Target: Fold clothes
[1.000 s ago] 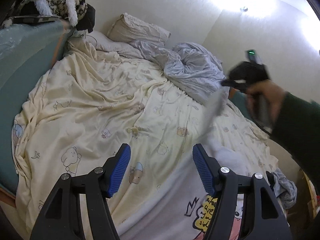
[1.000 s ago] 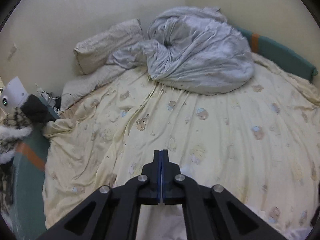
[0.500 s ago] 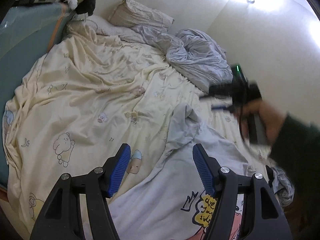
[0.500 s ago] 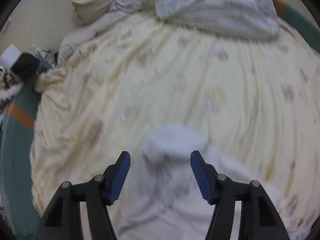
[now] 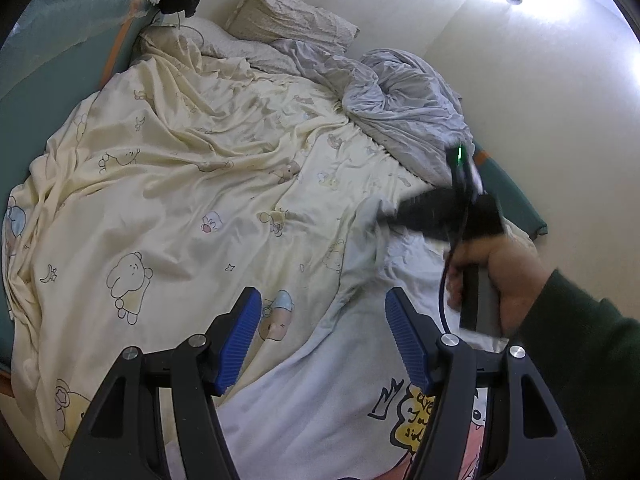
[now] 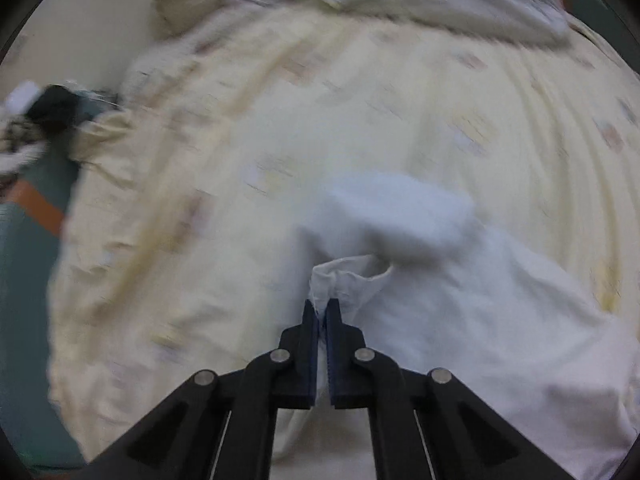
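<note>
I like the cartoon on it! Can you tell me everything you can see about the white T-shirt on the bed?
The white T-shirt looks like soft, thin cotton. It lies spread and rumpled on the yellow bear-print sheet, with a cartoon print of a yellow speech bubble and some pink near one edge. The right gripper is shut on a bunched fold of its cloth. The left gripper hangs open above it, not touching it.

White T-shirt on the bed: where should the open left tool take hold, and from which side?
Probably the white T-shirt at its near left edge, just ahead of the left tool, coming down from above. That edge lies flat and free on the yellow sheet; the right tool already pinches the far fold.
</note>
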Tool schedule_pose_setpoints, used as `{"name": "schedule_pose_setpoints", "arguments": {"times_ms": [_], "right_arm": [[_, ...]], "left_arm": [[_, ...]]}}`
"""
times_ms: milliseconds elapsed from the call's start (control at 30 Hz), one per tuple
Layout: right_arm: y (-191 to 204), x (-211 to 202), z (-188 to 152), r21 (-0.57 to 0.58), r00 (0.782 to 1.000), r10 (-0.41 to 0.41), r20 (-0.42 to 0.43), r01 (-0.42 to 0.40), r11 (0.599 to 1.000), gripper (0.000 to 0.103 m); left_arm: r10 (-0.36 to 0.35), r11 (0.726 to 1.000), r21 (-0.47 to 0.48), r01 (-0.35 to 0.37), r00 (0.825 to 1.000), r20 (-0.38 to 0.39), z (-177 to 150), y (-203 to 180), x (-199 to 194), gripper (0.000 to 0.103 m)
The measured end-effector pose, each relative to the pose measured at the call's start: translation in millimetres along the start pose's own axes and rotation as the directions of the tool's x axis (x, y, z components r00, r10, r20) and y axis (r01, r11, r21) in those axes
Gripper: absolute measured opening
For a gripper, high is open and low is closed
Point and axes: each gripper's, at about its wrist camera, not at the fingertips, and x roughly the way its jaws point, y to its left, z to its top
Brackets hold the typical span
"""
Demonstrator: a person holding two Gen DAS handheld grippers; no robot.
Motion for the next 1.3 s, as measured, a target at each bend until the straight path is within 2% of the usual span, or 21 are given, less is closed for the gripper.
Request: {"name": "schedule_pose_setpoints", "arguments": {"times_ms": [67, 167, 300, 333, 400, 433, 467, 567, 633, 667, 700, 767, 833, 933, 1000, 1100, 1200, 1300], "right_arm": [[36, -5, 11, -0.088, 0.998, 0.06, 0.011, -0.059, 0.994, 0.003], [93, 1, 23, -0.211, 0.991, 0.133, -0.02, -0.134, 0.968, 0.003], [146, 30, 21, -0.303, 0.985, 0.147, -0.095, -0.169, 0.938, 0.003], [151, 44, 18, -0.311, 0.98, 0.131, -0.151, -0.173, 0.935, 0.007], [149, 67, 14, -0.292, 0.964, 0.097, -0.246, -0.169, 0.941, 0.023], [145, 67, 14, -0.279, 0.962, 0.105, -0.251, -0.176, 0.944, 0.046], [139, 60, 15, -0.269, 0.963, 0.13, -0.236, -0.193, 0.944, 0.051], [118, 24, 19, -0.269, 0.978, 0.18, -0.11, -0.203, 0.941, 0.051], [94, 5, 28, -0.249, 0.996, 0.087, -0.001, -0.085, 0.965, 0.051], [83, 0, 32, -0.23, 0.999, 0.041, 0.024, -0.034, 0.973, 0.051], [74, 2, 35, -0.21, 1.0, 0.017, 0.014, -0.014, 0.978, 0.049], [61, 15, 34, -0.198, 0.998, -0.017, -0.063, 0.004, 0.98, 0.03], [62, 36, 26, -0.235, 0.987, -0.074, -0.14, 0.04, 0.971, 0.03], [77, 69, 12, -0.318, 0.973, -0.158, -0.168, 0.098, 0.943, 0.03], [88, 86, 14, -0.322, 0.976, -0.153, -0.152, 0.097, 0.942, 0.03], [116, 101, 28, -0.372, 0.986, -0.147, -0.082, 0.107, 0.922, 0.029], [138, 105, 40, -0.425, 0.995, -0.097, -0.035, 0.073, 0.902, 0.029], [143, 91, 47, -0.444, 0.996, -0.083, 0.019, 0.082, 0.892, 0.029]], "left_arm": [[0.001, 1.0, 0.0, -0.001, 1.0, -0.001, 0, 0, 1, 0.069], [0.003, 1.0, 0.002, -0.003, 1.0, -0.004, 0, 0, 1, 0.069], [0.01, 1.0, 0.008, -0.01, 1.0, -0.006, 0, -2, 2, 0.069], [0.013, 1.0, 0.01, -0.013, 1.0, -0.009, -1, -2, 3, 0.069], [0.016, 1.0, 0.008, -0.016, 1.0, -0.016, -1, -1, 5, 0.069], [0.015, 1.0, 0.006, -0.015, 1.0, -0.019, -1, -1, 5, 0.069], [0.011, 1.0, 0.004, -0.011, 1.0, -0.021, -1, -1, 6, 0.069], [0.002, 1.0, -0.002, -0.002, 1.0, -0.028, -2, -2, 7, 0.069], [-0.003, 1.0, 0.003, 0.003, 0.999, -0.032, -3, -4, 6, 0.069], [-0.006, 1.0, 0.007, 0.006, 0.999, -0.034, -4, -5, 6, 0.069], [-0.008, 1.0, 0.01, 0.008, 0.999, -0.036, -5, -7, 6, 0.069], [-0.013, 1.0, 0.018, 0.013, 0.999, -0.039, -6, -9, 6, 0.069], [-0.014, 1.0, 0.005, 0.014, 0.999, -0.042, -5, -7, 6, 0.069], [-0.016, 1.0, -0.015, 0.015, 0.999, -0.049, -3, -3, 7, 0.069], [-0.015, 1.0, -0.012, 0.014, 0.999, -0.049, -2, -2, 7, 0.069], [-0.009, 1.0, -0.022, 0.008, 0.999, -0.048, -1, 2, 9, 0.069], [-0.012, 0.999, -0.032, 0.01, 0.998, -0.065, -1, 4, 13, 0.069], [-0.017, 0.999, -0.029, 0.015, 0.997, -0.069, 0, 3, 14, 0.069]]}}
